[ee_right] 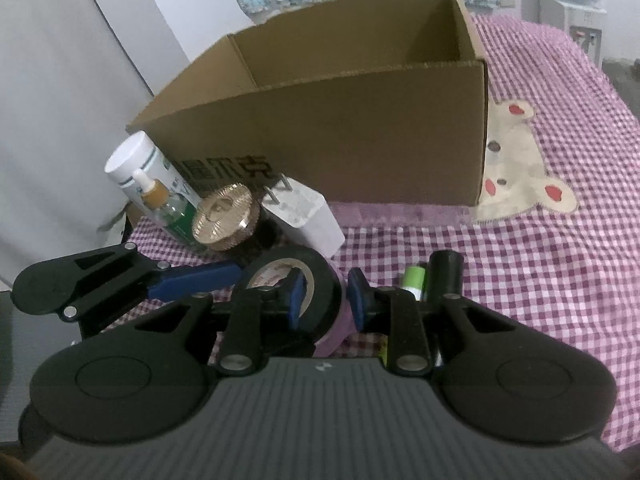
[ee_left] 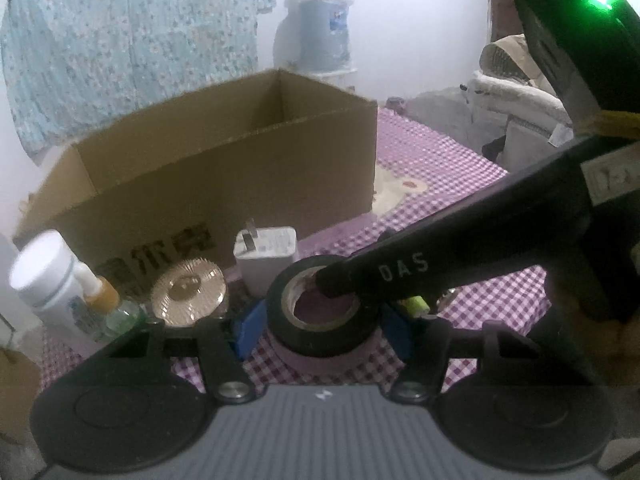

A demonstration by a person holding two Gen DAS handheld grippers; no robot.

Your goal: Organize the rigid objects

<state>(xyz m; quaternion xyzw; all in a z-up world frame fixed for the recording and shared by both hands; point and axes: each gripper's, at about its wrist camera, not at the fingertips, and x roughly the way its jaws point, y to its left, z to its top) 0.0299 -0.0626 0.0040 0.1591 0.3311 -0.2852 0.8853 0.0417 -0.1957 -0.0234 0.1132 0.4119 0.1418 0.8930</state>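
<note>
A black tape roll (ee_left: 322, 316) lies on a purple roll on the checked cloth. My left gripper (ee_left: 322, 328) stands open with its blue pads on either side of the roll. My right gripper (ee_right: 326, 298) has one blue pad inside the roll's hole (ee_right: 296, 296) and one outside the wall, closed on the rim (ee_right: 320, 280). The right gripper's finger (ee_left: 400, 276) reaches into the hole in the left wrist view. An open cardboard box (ee_left: 224, 168) stands behind, and shows in the right wrist view (ee_right: 340, 120).
In front of the box stand a white bottle (ee_left: 48, 280), a small dropper bottle (ee_left: 108, 304), a gold-lidded jar (ee_left: 188, 292) and a white charger (ee_left: 266, 256). A green battery (ee_right: 414, 278) and a black cylinder (ee_right: 444, 276) lie to the right.
</note>
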